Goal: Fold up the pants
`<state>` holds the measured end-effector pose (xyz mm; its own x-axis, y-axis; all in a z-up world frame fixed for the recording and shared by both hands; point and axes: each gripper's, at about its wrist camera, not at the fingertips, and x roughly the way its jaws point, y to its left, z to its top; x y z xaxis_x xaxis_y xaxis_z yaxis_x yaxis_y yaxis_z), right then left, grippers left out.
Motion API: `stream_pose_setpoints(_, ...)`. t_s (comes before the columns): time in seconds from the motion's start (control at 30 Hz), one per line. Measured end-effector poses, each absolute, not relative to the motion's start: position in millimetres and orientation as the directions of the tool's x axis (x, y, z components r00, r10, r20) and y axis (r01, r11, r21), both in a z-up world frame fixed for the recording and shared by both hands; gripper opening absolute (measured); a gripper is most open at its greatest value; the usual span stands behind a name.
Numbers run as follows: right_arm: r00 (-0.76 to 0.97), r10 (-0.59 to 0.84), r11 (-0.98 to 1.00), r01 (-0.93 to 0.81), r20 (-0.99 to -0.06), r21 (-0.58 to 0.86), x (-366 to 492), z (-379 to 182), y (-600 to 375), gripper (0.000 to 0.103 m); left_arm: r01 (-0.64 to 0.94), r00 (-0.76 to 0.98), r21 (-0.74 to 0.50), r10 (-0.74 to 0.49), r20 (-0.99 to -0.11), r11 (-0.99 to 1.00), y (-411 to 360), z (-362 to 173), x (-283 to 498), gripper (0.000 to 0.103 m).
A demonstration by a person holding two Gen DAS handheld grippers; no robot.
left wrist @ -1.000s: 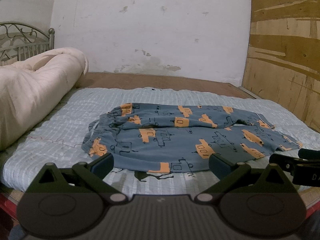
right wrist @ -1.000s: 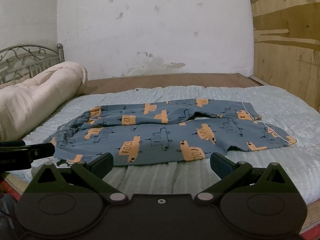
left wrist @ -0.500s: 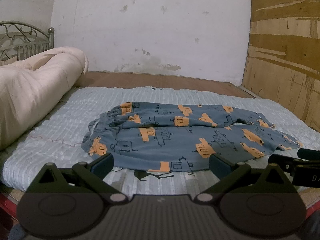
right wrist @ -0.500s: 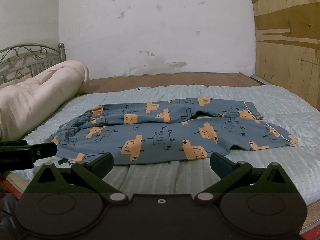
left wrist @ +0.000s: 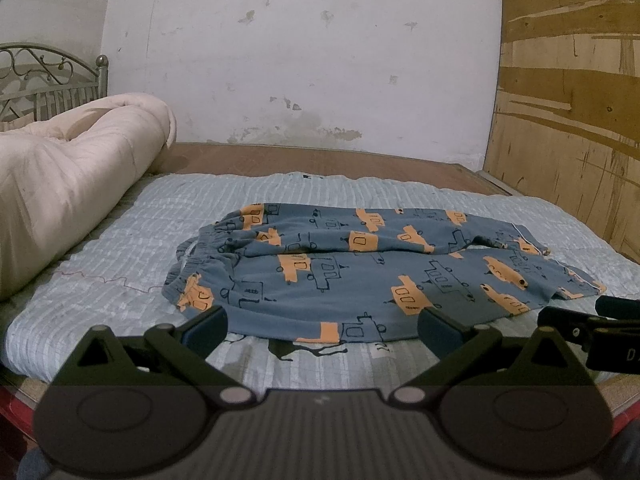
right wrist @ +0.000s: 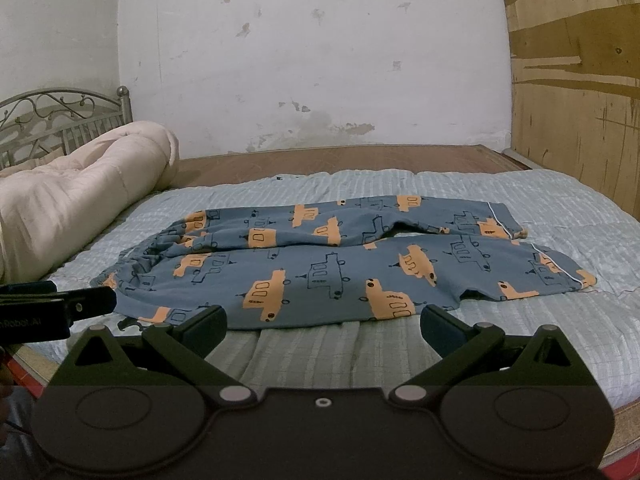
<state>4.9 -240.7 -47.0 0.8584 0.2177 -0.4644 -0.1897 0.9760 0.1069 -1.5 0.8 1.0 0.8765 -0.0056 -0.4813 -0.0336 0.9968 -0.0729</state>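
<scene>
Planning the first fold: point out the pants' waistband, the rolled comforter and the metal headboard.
pants (right wrist: 320, 268): right wrist view, middle of the near leg; elastic waistband at the left end.
rolled comforter (left wrist: 72, 184): left wrist view, middle of the cream roll.
metal headboard (right wrist: 60, 114): right wrist view, scrollwork top rail.

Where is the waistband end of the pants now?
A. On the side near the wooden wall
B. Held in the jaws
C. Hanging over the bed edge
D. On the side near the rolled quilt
D: the gathered waistband of the pants points toward the rolled quilt.
</scene>
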Motion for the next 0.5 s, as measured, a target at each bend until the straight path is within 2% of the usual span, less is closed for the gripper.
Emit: stream_pose_setpoints(0.5, 0.855, 0.228, 0.974, -0.202, -0.466, 0.106, 4.7, -47.4, -238.8, 0.102, -0.034, 0.875, -0.073, -0.005, -0.484, 0.997, 0.7, -0.7, -1.9, 0.103)
